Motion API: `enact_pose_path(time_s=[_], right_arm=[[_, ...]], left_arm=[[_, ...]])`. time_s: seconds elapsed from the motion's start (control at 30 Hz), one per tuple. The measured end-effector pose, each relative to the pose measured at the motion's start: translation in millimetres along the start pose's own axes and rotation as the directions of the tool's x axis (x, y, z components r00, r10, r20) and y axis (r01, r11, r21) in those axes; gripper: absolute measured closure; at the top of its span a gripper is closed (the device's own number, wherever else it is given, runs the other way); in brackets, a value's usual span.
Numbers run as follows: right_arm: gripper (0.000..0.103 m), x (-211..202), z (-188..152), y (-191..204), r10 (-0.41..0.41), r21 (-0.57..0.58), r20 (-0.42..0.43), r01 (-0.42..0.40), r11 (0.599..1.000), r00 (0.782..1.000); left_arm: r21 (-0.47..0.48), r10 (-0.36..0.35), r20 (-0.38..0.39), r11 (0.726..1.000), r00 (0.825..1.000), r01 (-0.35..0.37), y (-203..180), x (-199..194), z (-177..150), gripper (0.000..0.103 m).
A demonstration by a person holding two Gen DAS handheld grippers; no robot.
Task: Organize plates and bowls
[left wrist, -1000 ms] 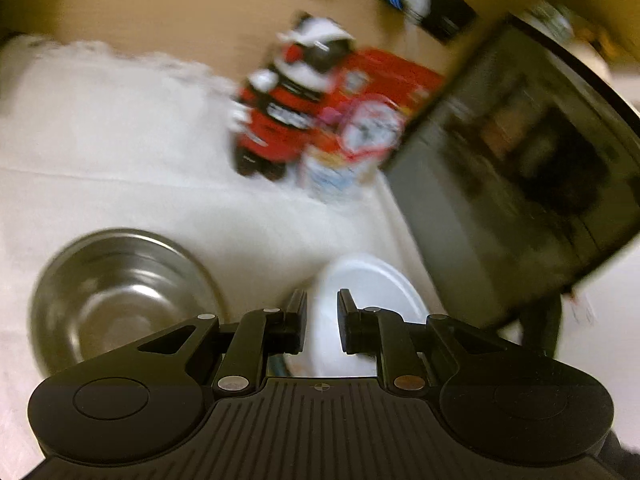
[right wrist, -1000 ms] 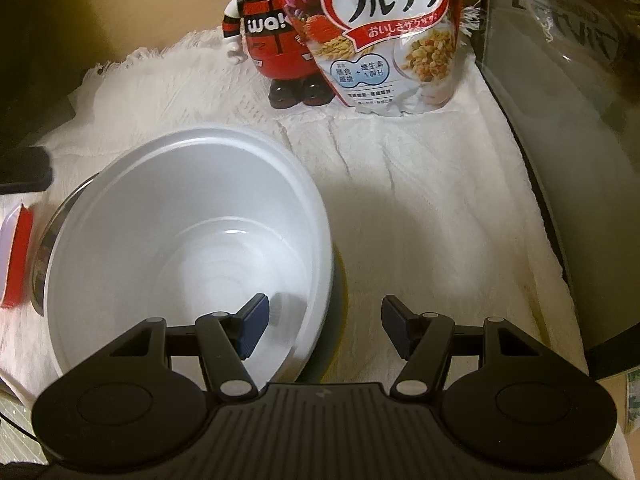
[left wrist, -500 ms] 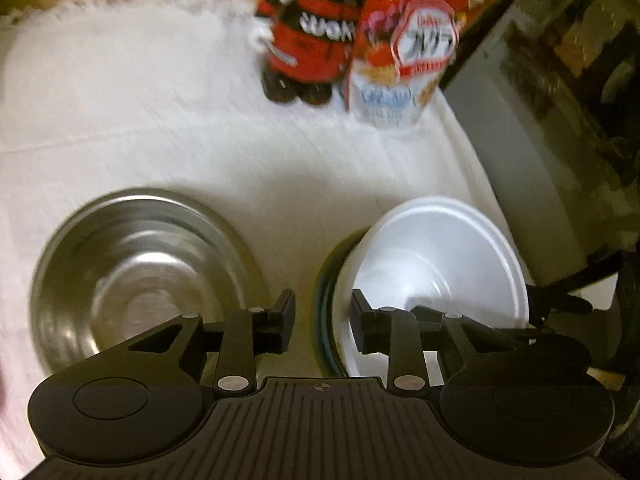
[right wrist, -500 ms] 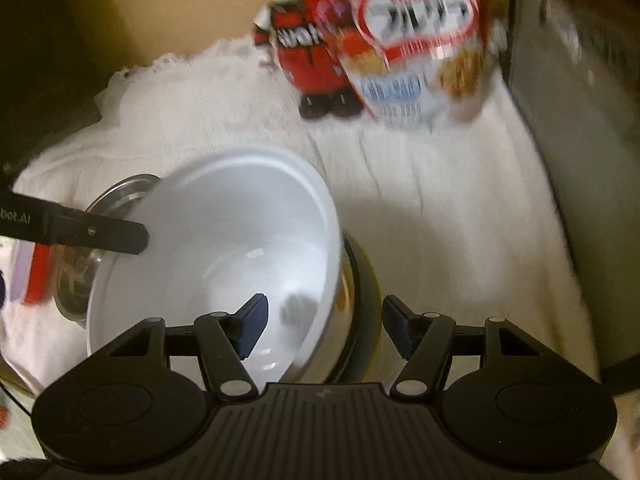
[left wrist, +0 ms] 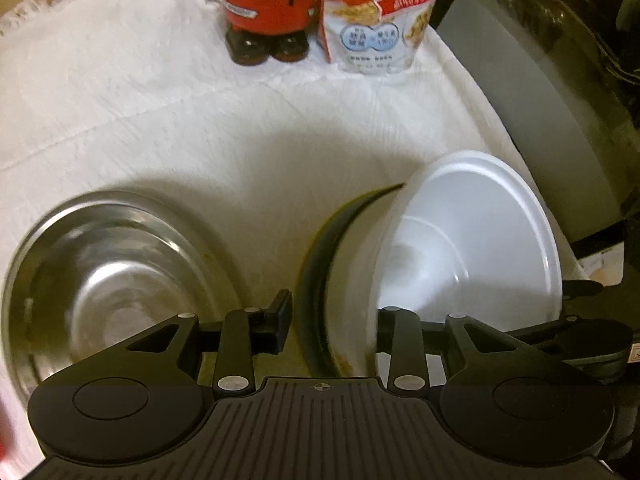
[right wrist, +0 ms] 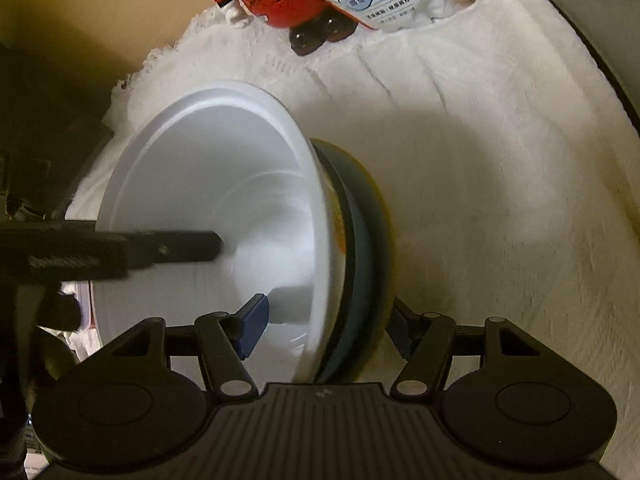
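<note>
Right claw outer finger hidden behind dark plate; cereal bag top cut off; steel bowl blurred.

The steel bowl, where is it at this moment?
In the left wrist view the steel bowl sits low on the left of the white cloth, beside the tilted white bowl and just beyond the left gripper.

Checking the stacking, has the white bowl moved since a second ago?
Yes. The white bowl has tipped up on edge against the dark plate, away from the cloth.
</note>
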State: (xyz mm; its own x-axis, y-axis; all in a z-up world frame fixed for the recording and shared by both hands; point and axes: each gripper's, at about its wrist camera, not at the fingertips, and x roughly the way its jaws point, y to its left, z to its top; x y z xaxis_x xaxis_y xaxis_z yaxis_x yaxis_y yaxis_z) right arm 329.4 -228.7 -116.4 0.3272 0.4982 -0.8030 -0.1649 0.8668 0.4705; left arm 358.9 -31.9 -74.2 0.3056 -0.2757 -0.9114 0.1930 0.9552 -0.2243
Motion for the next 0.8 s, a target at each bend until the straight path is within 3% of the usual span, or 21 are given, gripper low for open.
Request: enact_pose_path(time_s=[0.17, 0.43, 0.8], right_arm=[[0.039, -1.8, -1.2, -2.0, 0.011, -0.008, 0.001, -0.011, 1.000, 1.000], [0.039, -3.1, -0.4, -11.3, 0.041, 0.004, 0.020, -0.041, 0.999, 0.999], [0.037, -3.8, -1.7, -9.0, 0.032, -0.011, 0.028, -0.032, 0.999, 0.999]], left_arm=[[-0.007, 0.009, -0.012, 1.000, 1.000, -0.009, -11.2, -4.9, 2.2, 0.047], [-0.017, -0.025, 0.004, 1.000, 1.000, 0.025, -22.1, -17.3, 2.7, 0.042], [-0.012, 0.030, 0.007, 0.999, 1.000, -0.029, -20.8, -7.1, 0.1, 0.039]])
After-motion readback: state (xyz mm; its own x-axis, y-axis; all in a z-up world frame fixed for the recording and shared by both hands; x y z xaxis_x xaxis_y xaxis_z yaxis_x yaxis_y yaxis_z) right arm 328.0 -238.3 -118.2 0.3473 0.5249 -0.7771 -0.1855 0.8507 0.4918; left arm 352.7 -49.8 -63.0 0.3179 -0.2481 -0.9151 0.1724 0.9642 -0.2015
